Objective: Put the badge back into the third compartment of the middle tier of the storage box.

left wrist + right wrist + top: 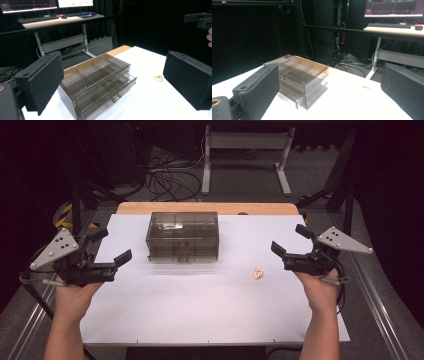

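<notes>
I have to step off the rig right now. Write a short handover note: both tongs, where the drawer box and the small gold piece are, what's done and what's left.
Left tongs: open, empty, hovering at the table's left edge.
Right tongs: open, empty, at the right edge.
Smoky drawer box: far centre of the white table, drawers look closed or nearly so.
Small gold piece: loose on the table, right of and nearer than the box.
Done: nothing grasped.
Left: probably open a drawer and put the piece in.
</notes>
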A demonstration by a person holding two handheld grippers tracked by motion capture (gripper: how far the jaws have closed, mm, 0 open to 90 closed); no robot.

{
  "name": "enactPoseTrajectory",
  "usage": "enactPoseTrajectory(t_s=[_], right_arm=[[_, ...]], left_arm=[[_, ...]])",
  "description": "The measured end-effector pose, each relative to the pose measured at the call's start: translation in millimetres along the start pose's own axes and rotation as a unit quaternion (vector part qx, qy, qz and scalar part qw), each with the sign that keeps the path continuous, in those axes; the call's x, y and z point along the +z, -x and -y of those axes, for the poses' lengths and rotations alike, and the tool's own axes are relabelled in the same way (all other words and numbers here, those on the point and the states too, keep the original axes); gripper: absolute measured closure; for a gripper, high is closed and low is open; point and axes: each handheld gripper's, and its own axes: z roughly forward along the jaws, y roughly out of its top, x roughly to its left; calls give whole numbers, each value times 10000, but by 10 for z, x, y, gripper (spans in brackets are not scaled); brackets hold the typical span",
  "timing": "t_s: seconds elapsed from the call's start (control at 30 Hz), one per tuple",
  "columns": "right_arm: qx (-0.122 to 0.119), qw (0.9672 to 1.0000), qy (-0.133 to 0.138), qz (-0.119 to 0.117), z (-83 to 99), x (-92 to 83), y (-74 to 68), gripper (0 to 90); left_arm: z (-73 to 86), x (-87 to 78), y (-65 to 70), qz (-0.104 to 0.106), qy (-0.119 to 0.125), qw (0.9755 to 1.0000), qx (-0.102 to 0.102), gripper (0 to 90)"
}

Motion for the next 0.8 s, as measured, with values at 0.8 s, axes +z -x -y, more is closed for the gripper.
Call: enactPoseTrajectory(t_s=[0.8], right_arm=[[431,9938,-878,529,307,147,193,316]], left_arm=[[35,29,35,57,-124,9999,65,40]])
